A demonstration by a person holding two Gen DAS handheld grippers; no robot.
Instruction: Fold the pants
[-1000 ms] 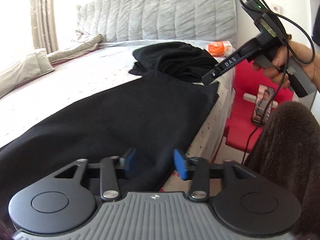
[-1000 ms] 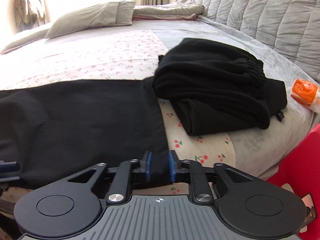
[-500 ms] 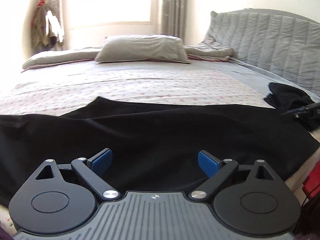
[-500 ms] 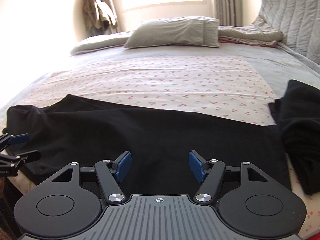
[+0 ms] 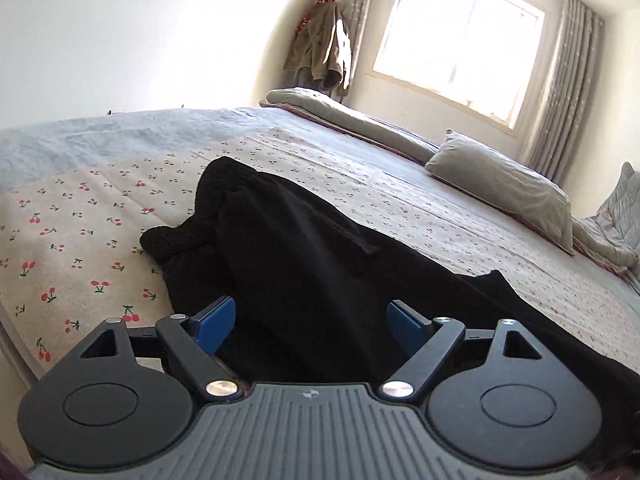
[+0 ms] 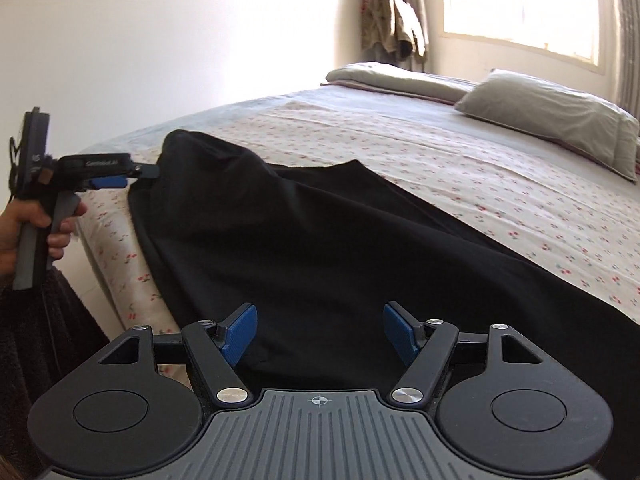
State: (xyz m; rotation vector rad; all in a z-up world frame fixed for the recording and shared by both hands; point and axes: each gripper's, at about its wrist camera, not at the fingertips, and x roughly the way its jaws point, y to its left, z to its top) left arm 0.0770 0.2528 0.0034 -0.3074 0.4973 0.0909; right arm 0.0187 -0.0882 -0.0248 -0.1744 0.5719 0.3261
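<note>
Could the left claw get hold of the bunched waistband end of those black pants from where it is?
Probably yes: the left claw is closing with only flat cloth ahead, and nothing lies between it and the pants' waistband.

Setting was a home bedroom. A wide bed carried a cherry-print sheet, a grey pillow and a folded grey duvet. A bright window stood behind grey curtains; clothes hung in the corner. A quilted headboard showed at the far edge.
</note>
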